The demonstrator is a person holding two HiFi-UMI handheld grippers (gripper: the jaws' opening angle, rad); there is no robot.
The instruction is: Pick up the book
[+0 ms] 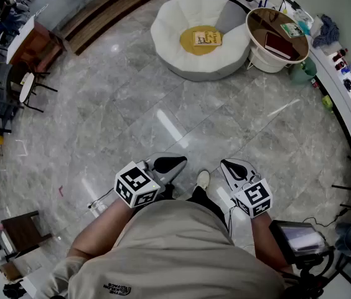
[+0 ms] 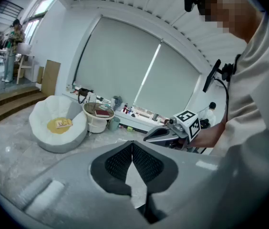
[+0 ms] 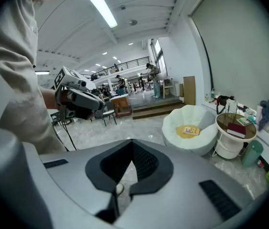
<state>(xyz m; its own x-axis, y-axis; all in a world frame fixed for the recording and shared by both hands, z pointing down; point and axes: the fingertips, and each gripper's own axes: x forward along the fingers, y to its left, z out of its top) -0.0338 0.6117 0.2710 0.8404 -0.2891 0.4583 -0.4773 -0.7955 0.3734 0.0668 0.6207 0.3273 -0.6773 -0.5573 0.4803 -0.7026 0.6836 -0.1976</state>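
Two grippers are held side by side, close in front of the person's body, and both point forward and downward over the grey marble floor [image 1: 163, 104].

Left gripper [image 1: 174, 162]: the jaws are fully closed. The fingers [image 2: 120, 163] meet tip to tip, with nothing between them and nothing touching them.

Right gripper [image 1: 231, 166]: the jaws are fully closed. The fingers [image 3: 146, 161] meet at the tips and hold nothing. They touch nothing.

Both sets of fingertips hang in the air above the floor. The person's shoe [image 1: 203, 179] lies between and just below them.

Two books are in view, both well ahead of the fingertips and far out of contact.
- The yellow book [image 1: 207, 38] lies flat on the yellow centre cushion of the white round seat [image 1: 175, 36], ahead of both grippers.
- The dark red book [image 1: 277, 45] lies on the round side table [image 1: 250, 23], just beside the seat and further to the right of the fingers.
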